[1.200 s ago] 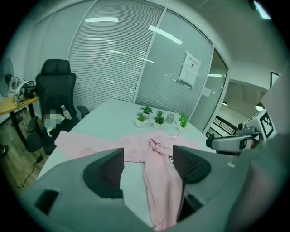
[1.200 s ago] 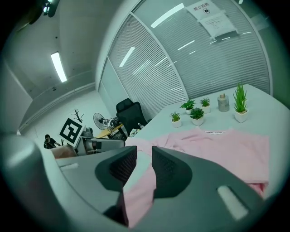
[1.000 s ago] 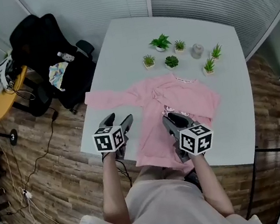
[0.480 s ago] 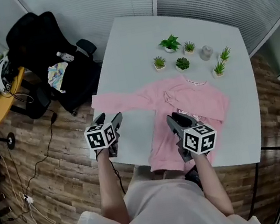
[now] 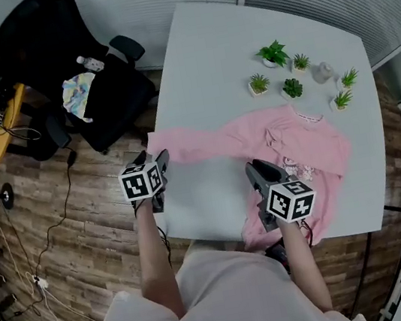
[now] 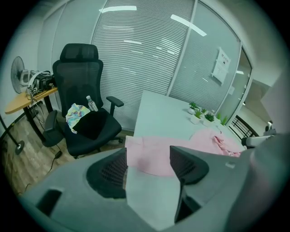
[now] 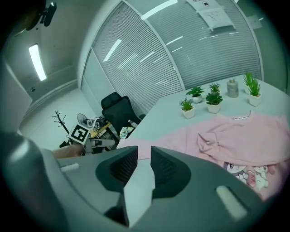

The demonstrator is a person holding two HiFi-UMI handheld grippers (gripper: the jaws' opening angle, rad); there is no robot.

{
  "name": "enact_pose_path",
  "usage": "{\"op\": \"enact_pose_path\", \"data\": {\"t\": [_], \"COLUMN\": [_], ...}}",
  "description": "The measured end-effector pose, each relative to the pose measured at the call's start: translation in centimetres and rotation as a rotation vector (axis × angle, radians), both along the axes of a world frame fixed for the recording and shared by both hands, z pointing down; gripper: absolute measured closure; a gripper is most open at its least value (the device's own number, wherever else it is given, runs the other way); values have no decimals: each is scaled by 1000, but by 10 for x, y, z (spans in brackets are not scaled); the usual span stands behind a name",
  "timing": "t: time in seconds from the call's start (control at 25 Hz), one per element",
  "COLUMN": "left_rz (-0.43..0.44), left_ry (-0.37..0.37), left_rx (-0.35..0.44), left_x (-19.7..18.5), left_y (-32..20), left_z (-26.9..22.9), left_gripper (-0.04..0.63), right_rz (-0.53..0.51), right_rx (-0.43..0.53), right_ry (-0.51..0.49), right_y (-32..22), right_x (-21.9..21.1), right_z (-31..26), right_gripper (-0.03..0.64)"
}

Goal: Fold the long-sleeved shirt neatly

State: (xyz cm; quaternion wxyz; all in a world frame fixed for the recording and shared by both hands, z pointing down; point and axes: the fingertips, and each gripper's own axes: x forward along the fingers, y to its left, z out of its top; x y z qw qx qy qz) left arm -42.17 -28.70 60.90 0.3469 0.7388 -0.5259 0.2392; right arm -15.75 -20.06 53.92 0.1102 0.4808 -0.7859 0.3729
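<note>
Shifted toward the sleeve cuff (image 5: 156, 140), left tool (image 5: 154, 158) hovers with ribbed jaws spread, just narrowing, empty; soft pink long-sleeved shirt (image 5: 297, 143) lies rumpled on smooth white tabletop (image 5: 219, 46); right tool (image 5: 261, 167), jaws barely parted, grips nothing.

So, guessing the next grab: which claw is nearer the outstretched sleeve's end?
Left. The left claw, jaws just closed further on nothing, hovers just short of the sleeve end; the right claw sits by the shirt's body, farther off.
</note>
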Motion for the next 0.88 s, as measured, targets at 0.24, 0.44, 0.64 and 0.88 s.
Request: {"op": "enact_pose_path", "data": {"t": [0.24,0.44,0.64,0.88], "left_rz": [89,58,80,86], "left_ry": [-41,-15,-33,-19], "left_rx": [-15,-46,-49,-21], "left_x": [-11,-20,-19,-24], "left_y": [-39,-55,-60,-56], "left_z": [24,45,54,42], "left_gripper": [315,375,483,572], "right_rz": [-13,-32,-39,-5], "right_rx": [-7,-37,-61,-54], "right_ry": [11,38,49,54], "right_y": [-12,-17,-17,-19], "right_x": [-28,-45,-51,-42], "right_z": [6,15,23,18], "right_gripper": [531,531,531,539]}}
